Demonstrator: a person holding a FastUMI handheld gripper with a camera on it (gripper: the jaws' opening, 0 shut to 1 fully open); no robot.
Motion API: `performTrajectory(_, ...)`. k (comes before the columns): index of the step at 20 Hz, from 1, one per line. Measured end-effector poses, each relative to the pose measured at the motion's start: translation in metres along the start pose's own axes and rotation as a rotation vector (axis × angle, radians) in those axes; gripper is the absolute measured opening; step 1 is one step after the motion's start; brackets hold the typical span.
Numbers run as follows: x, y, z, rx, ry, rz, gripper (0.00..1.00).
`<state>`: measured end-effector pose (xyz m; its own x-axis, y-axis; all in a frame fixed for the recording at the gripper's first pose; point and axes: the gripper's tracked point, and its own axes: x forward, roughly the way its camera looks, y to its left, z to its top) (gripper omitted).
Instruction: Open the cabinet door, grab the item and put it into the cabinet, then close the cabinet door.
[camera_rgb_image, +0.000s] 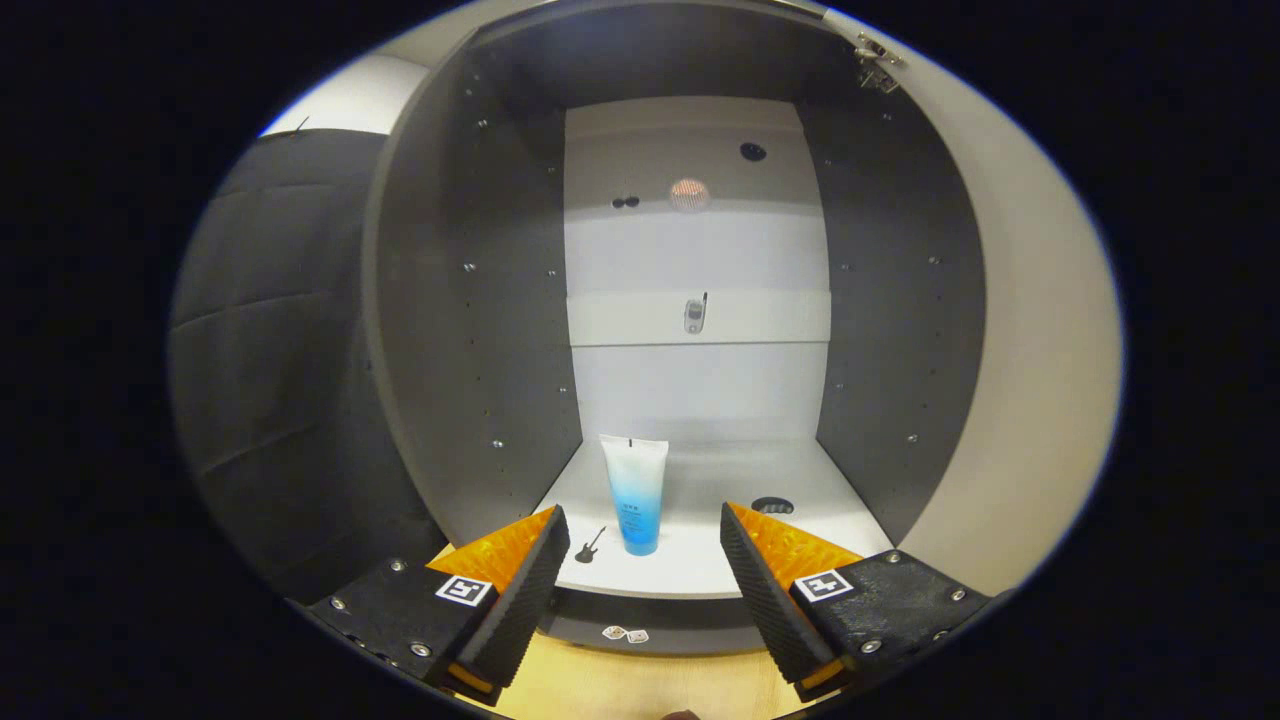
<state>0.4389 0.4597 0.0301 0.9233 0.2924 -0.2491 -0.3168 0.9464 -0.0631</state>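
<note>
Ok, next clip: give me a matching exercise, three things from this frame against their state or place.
Things:
1. tube
2. gripper
3. cabinet door

States or places:
A. swung open at the right of the cabinet
B. standing cap-down on the cabinet floor, just ahead of the fingers
C. open, fingers apart, holding nothing

Pairs: 1-B, 2-C, 3-A
</note>
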Motion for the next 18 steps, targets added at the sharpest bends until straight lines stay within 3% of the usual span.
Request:
performTrajectory(8, -0.092, -0.004, 0.009, -0.030, -0.138, -0.005, 0.94)
performTrajectory(18, -0.187, -0.017, -0.018, -0.004, -0.191, -0.012, 0.94)
